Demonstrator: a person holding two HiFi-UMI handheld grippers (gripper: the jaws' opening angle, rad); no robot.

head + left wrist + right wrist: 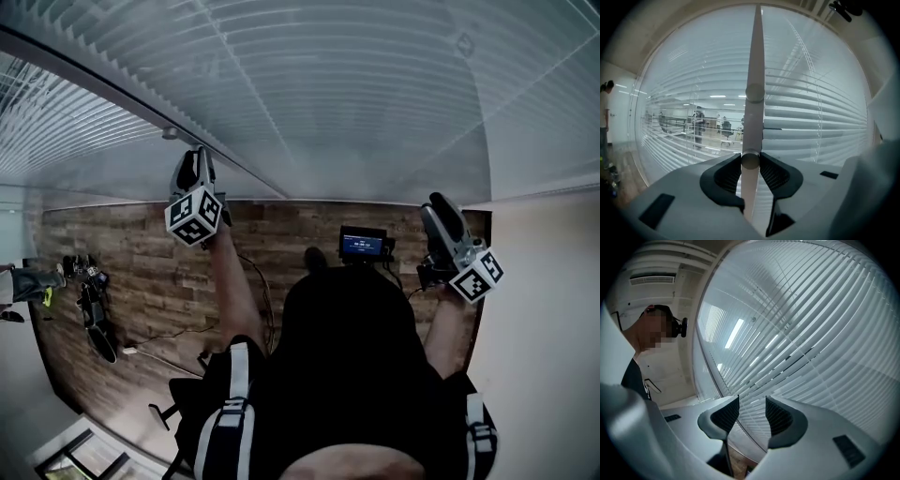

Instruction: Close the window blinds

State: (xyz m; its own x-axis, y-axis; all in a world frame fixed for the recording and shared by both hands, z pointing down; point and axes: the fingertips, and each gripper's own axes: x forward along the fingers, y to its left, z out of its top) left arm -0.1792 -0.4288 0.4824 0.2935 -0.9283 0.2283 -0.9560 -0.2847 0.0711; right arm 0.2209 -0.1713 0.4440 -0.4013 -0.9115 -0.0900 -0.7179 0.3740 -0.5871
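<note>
The left tool was clenched on the tilt wand, which hung just before the window blinds, their slats partly open. Rolling the wand about its own axis rather than pulling seemed wisest. The right tool was released and empty, near the slats, with free room behind

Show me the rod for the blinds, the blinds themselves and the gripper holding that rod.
rod (751,126), left gripper view, middle of its pale shaft.
blinds (825,122), left gripper view, one slat right of the rod.
left gripper (750,164), left gripper view, between its jaws, shut on the rod.
</note>
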